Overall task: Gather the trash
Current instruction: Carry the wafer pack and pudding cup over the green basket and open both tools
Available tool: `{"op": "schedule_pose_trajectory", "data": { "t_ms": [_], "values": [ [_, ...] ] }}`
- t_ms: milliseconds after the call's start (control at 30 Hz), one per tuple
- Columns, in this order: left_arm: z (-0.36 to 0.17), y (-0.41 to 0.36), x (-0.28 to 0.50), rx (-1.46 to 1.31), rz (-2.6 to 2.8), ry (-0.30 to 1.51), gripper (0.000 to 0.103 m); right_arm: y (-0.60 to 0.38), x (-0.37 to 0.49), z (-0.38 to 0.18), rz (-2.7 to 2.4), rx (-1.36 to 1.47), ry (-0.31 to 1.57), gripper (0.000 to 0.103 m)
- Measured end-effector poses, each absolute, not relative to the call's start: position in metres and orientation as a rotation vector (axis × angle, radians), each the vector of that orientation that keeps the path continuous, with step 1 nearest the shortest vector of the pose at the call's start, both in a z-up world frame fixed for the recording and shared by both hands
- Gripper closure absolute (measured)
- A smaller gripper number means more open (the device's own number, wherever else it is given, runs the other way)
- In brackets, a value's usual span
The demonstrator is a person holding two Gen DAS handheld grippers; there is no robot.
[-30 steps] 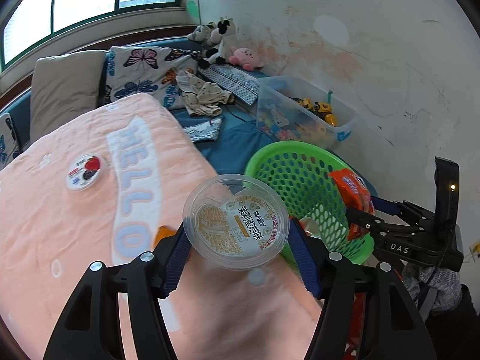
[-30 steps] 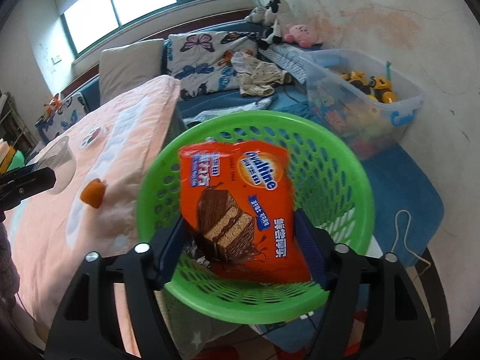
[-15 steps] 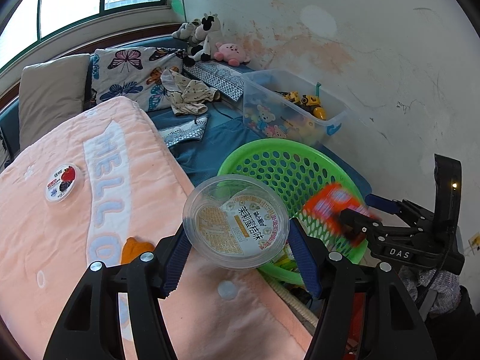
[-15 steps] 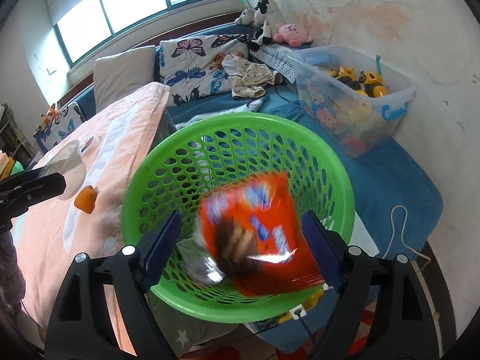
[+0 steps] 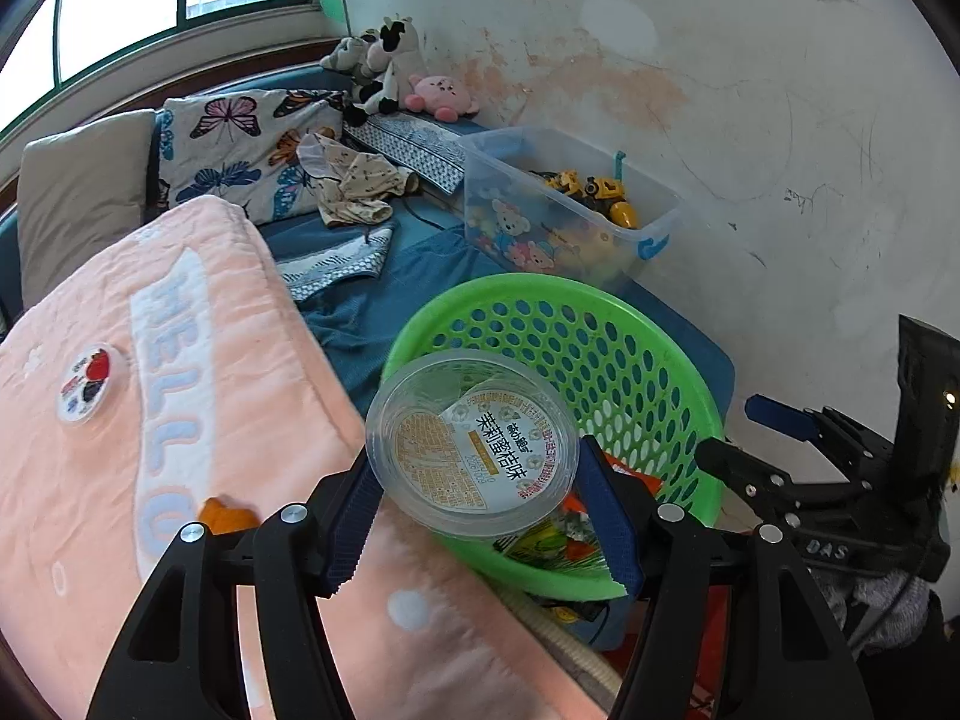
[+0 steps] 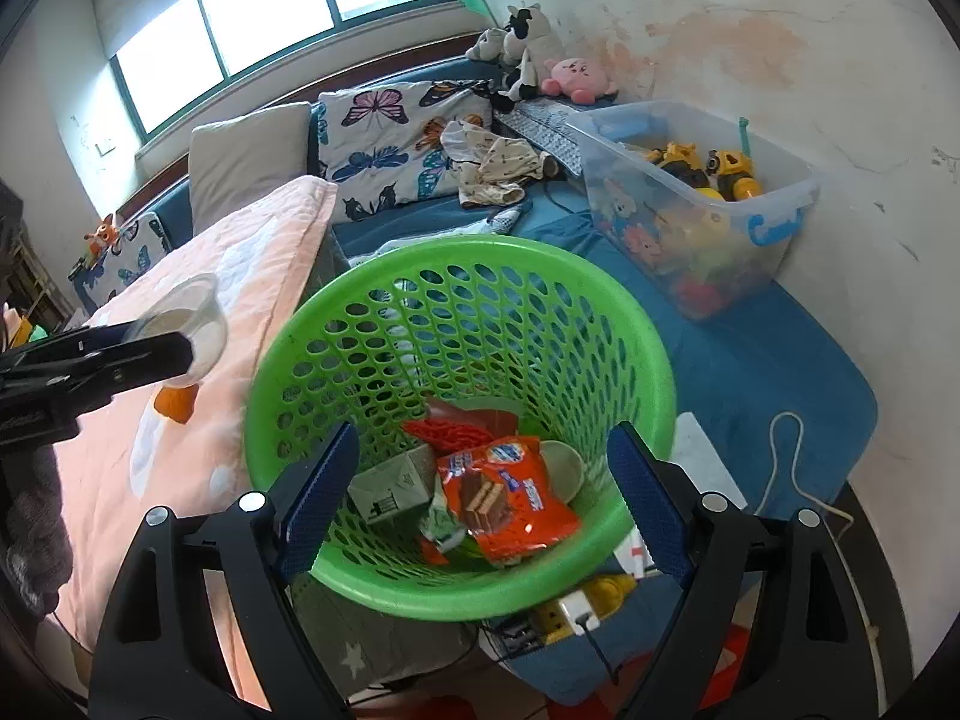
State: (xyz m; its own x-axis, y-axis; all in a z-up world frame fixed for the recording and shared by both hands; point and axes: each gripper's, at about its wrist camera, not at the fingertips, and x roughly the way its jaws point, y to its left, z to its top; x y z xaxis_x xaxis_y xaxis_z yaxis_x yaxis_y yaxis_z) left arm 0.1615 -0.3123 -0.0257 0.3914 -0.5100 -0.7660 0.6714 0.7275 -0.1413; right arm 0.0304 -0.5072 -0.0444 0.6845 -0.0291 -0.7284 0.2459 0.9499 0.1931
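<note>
My left gripper (image 5: 474, 462) is shut on a clear plastic cup (image 5: 474, 450) with a yellow printed label, held over the near rim of the green basket (image 5: 540, 285). My right gripper (image 6: 480, 444) hangs above the same basket (image 6: 456, 252); its jaws are opening and nothing is between them. The orange snack wrapper (image 6: 510, 504) lies at the bottom among other litter. In the right wrist view the left gripper (image 6: 180, 354) and its cup (image 6: 192, 318) show at the left. In the left wrist view the right gripper (image 5: 738, 435) shows at the right.
A pink blanket (image 5: 180, 420) carries a round lid (image 5: 87, 381) and an orange scrap (image 5: 225, 516). A clear toy bin (image 6: 708, 210) stands by the wall behind the basket. Pillows and plush toys line the back. A power strip (image 6: 564, 612) and cable lie below the basket.
The orange wrapper left the right gripper and fell into the basket as the jaws widened. The left gripper carried the cup rightward, from over the blanket to over the basket's rim.
</note>
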Motion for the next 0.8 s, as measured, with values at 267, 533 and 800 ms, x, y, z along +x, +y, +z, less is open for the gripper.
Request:
{"op": "schedule_pose_trajectory", "data": {
  "t_ms": [267,533,800],
  "values": [
    [-0.039,-0.340,0.163,0.231,-0.774,0.916,0.041,-0.515,0.015,-0.044,-0.168,0.309,0.790,0.019],
    [-0.046,-0.349,0.163,0.244,-0.783,0.929,0.037,-0.515,0.009,-0.047,-0.172,0.320,0.794,0.019],
    [-0.040,-0.338,0.160,0.237,-0.778,0.913,0.030,-0.506,0.009,-0.045,-0.156,0.314,0.792,0.019]
  ]
}}
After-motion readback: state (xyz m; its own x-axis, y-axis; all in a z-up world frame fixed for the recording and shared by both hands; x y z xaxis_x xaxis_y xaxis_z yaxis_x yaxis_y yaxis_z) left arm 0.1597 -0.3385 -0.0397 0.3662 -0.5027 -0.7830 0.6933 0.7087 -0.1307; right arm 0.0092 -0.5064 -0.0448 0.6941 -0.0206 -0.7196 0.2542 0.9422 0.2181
